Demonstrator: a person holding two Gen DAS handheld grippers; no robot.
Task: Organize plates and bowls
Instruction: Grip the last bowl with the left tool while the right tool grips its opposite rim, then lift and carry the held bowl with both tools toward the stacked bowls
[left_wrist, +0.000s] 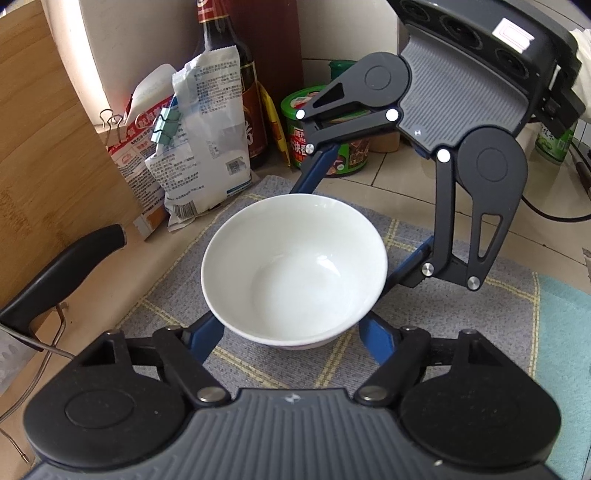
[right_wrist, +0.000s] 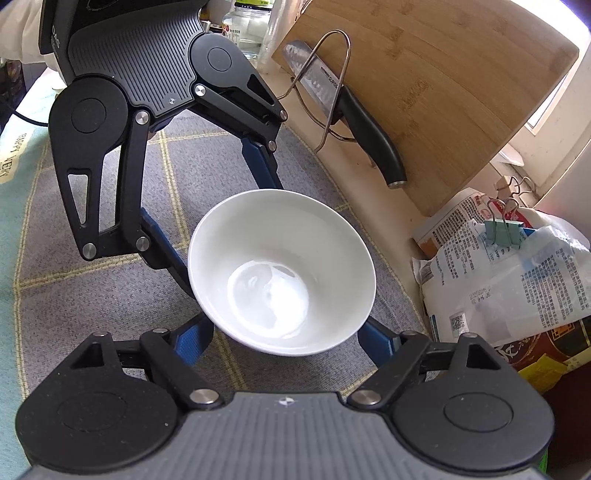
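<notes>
Left wrist view: the left hand-held gripper (left_wrist: 291, 332) straddles the white bowl (left_wrist: 295, 269) on the checked mat (left_wrist: 461, 332), its blue fingers (left_wrist: 205, 338) apparently pressing the near sides.

Right wrist view: the right hand-held gripper (right_wrist: 286, 341) flanks the bowl (right_wrist: 280, 273) similarly; contact unclear. Glazed, stiff, slippery, breakable: probably best held low on the outer wall.

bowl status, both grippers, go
Left gripper and right gripper both straddle the bowl, blue fingers at its sides; contact unclear. Bowl upright, empty, on the mat. Knife and bags close by, not blocking.
</notes>
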